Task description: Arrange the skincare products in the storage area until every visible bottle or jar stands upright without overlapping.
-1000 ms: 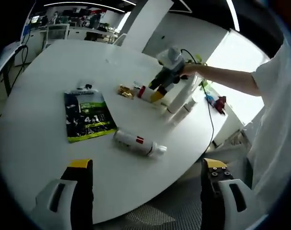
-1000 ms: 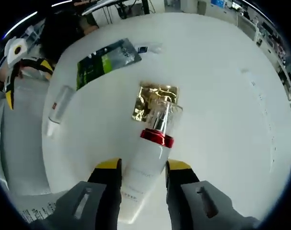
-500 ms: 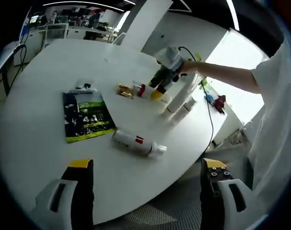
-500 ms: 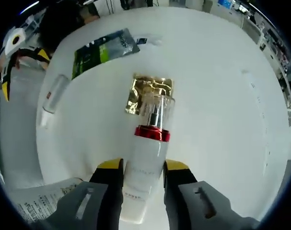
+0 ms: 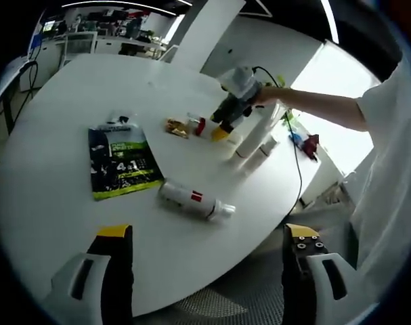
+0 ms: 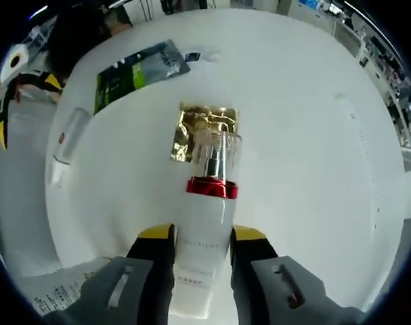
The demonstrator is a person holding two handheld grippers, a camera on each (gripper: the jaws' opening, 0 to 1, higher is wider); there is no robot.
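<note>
Two grippers are at work, and we take them left to right. Our left gripper (image 5: 202, 247) hangs above the near edge of the white counter (image 5: 49, 128), its fingers wide apart and holding nothing. Ahead of it lies a green and black sachet (image 5: 122, 161), flat, and just beside that a white tube bottle (image 5: 193, 200) on its side, not yet stood up. Farther on, near a small gold foil packet (image 5: 176, 127), two white bottles (image 5: 254, 143) stand close together.

Our right gripper (image 6: 197, 238) has its fingers closed narrowly on the body of a white pump bottle (image 6: 204, 237), the one with a red collar and clear cap, held over the gold packet. We judge it light and rigid, with a smooth, likely slippery wall, so the grip belongs on the broad white body, below the collar. The clear cap looks brittle and may pull off, so we leave it alone. The lying tube bottle wants the same mid-body hold.
</note>
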